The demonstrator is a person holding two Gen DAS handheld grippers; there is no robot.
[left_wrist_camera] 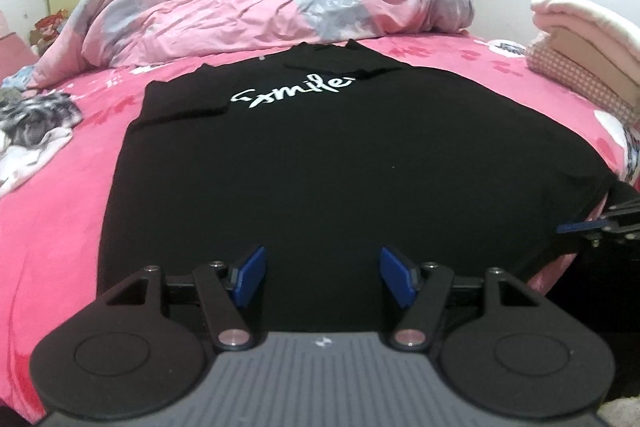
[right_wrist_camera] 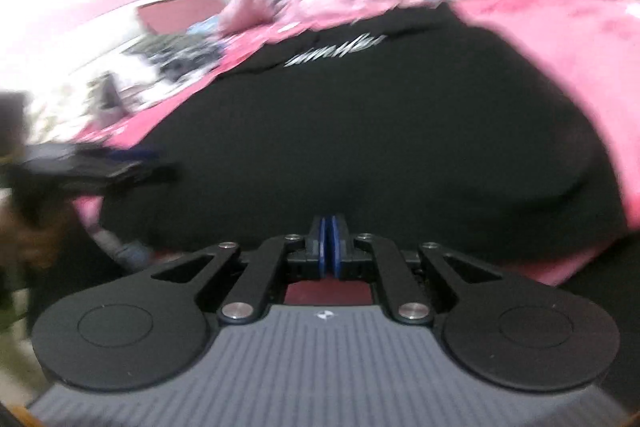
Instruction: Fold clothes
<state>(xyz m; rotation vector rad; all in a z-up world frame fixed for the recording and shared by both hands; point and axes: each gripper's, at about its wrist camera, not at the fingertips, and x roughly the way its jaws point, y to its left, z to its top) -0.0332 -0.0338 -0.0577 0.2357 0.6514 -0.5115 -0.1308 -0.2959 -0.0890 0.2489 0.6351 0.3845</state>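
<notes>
T-shirt (left_wrist_camera: 320,163), black, lies flat on the pink bed (left_wrist_camera: 60,227) with its hem toward you; your left gripper (left_wrist_camera: 322,277) hovers over that hem with its blue pads spread and empty, while your right gripper (right_wrist_camera: 329,247) is clenched, apparently on nothing. You appear to be lining up the first fold, so next seat each gripper on a hem corner.

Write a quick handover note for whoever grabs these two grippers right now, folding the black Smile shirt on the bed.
Left gripper: open, nothing between its fingers, over the near hem.
Right gripper: shut at the hem's right end; grip on cloth unclear in the blur.
Black shirt: lies flat on the pink bedsheet, print up, both sleeves folded in.
Done: sleeves in.
Left: probably take the hem and fold it up toward the collar.
</notes>
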